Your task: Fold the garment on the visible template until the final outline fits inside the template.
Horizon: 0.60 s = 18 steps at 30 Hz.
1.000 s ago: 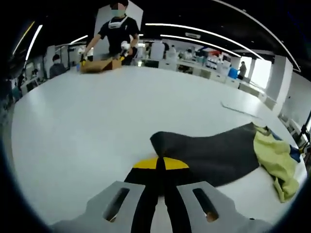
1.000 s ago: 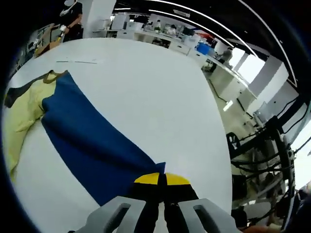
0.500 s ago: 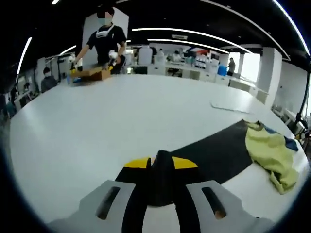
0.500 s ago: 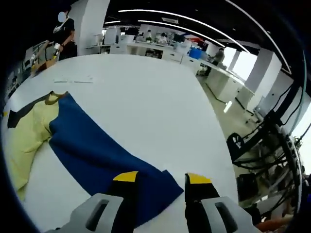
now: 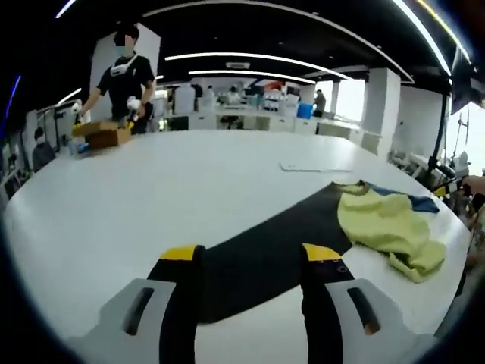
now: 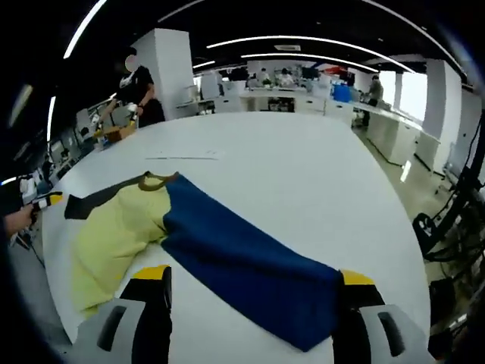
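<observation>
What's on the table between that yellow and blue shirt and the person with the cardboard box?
Mostly bare white table, apart from one thin flat sheet just beyond the shirt, seen in the right gripper view.

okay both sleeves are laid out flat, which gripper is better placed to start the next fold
Either, slightly the left. Both grippers are open. The left gripper has the black sleeve end between its jaws. The right gripper frames the blue sleeve, whose end lies nearer one jaw.

garment (image 6: 189, 235) | yellow body, blue and black sleeves | spread flat, body rumpled | on white table (image 6: 303, 174)
</observation>
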Tool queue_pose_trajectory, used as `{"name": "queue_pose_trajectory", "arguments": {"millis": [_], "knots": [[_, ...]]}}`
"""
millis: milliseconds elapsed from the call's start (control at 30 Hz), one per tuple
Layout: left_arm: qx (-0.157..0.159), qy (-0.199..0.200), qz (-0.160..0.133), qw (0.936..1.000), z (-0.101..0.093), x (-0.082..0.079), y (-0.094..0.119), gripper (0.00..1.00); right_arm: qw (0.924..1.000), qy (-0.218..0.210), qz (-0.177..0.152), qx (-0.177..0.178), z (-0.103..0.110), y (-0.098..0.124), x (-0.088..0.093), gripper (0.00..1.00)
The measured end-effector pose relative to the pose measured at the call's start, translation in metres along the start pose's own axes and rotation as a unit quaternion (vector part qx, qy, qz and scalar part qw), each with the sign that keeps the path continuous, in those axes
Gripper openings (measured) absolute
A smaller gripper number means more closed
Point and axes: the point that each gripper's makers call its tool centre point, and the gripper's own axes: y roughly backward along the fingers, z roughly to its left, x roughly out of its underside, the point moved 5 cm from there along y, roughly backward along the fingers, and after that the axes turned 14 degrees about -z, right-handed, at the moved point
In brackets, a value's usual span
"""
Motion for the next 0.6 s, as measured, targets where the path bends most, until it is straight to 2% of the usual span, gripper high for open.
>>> {"name": "queue_pose_trajectory", "arguments": {"millis": [133, 267, 333, 467, 600], "knots": [[0.035, 0.008, -0.004, 0.9994, -0.015, -0.001, 0.005, 0.63, 0.9975, 0.0, -0.002, -0.07, 0.04, 0.006, 0.002, 0.96], [0.063, 0.01, -0.014, 0.9979, -0.029, -0.003, 0.011, 0.71, 0.9899, 0.03, 0.004, -0.139, 0.082, 0.015, 0.005, 0.97], [0.078, 0.005, -0.015, 0.9968, -0.037, -0.003, 0.014, 0.75, 0.9866, 0.032, -0.001, -0.16, 0.096, 0.018, 0.005, 0.98], [0.107, -0.002, -0.016, 0.9941, -0.053, -0.003, 0.02, 0.8, 0.9754, 0.055, -0.014, -0.213, 0.13, 0.026, 0.003, 0.99], [0.128, -0.017, -0.013, 0.9916, -0.064, -0.002, 0.025, 0.84, 0.9581, 0.085, -0.015, -0.273, 0.16, 0.035, 0.005, 0.99]]}}
